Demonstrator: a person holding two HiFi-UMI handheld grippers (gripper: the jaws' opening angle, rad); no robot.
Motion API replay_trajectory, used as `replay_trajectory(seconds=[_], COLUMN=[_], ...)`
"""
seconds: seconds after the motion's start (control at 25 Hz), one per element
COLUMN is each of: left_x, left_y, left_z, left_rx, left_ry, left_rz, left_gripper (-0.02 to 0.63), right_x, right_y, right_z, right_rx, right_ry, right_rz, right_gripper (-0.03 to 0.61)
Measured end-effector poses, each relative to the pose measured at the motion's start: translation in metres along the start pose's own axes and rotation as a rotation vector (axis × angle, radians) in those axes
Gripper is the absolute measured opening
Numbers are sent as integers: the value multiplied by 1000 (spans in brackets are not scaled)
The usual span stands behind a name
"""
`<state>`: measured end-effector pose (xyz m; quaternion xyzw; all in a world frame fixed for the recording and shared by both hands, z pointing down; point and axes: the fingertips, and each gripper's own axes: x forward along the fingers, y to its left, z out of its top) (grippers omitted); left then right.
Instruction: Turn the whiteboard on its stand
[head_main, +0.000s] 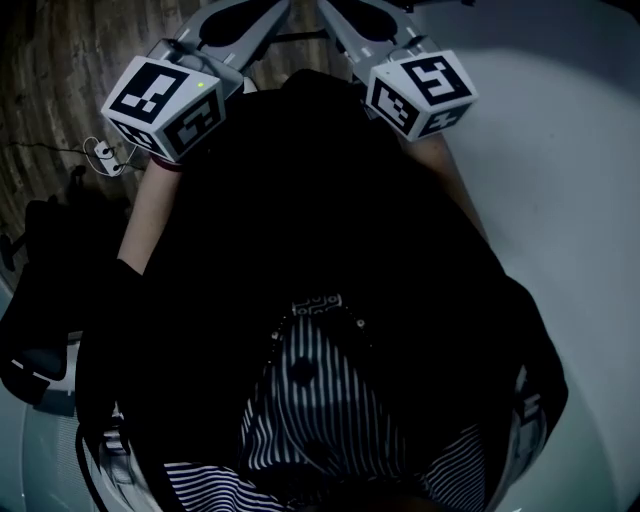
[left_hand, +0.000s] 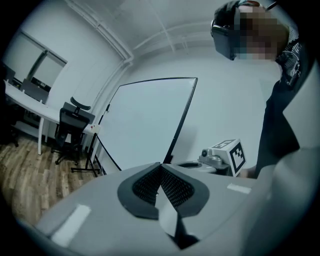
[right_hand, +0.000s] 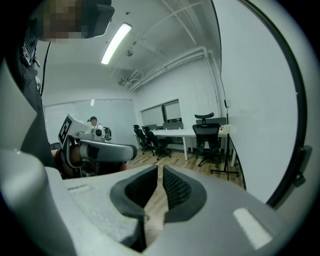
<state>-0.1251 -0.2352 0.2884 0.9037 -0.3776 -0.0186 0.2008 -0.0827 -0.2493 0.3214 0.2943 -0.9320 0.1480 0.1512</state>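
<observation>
Edge-hold is judged best for the stiff, light, black-framed white whiteboard (left_hand: 145, 125); left gripper (left_hand: 160, 166) and right gripper (right_hand: 160, 169) are closed, empty.

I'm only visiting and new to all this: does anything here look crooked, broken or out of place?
Nothing stands out. The whiteboard stands blank and unbroken in its black frame, the office chair sits by the desk, and nothing is spilled on the floor. The left gripper and right gripper are empty, jaws together.
</observation>
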Motion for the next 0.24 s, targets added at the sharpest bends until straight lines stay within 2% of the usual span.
replay_trajectory(seconds=[0.24], left_x=[2], left_y=[15], left_z=[21], left_rx=[-9], left_ry=[-6], left_rz=[45], left_gripper=[3], right_x=[15], right_y=[-1], right_z=[24], right_rx=[13], right_ry=[11], right_rz=[50], right_gripper=[35])
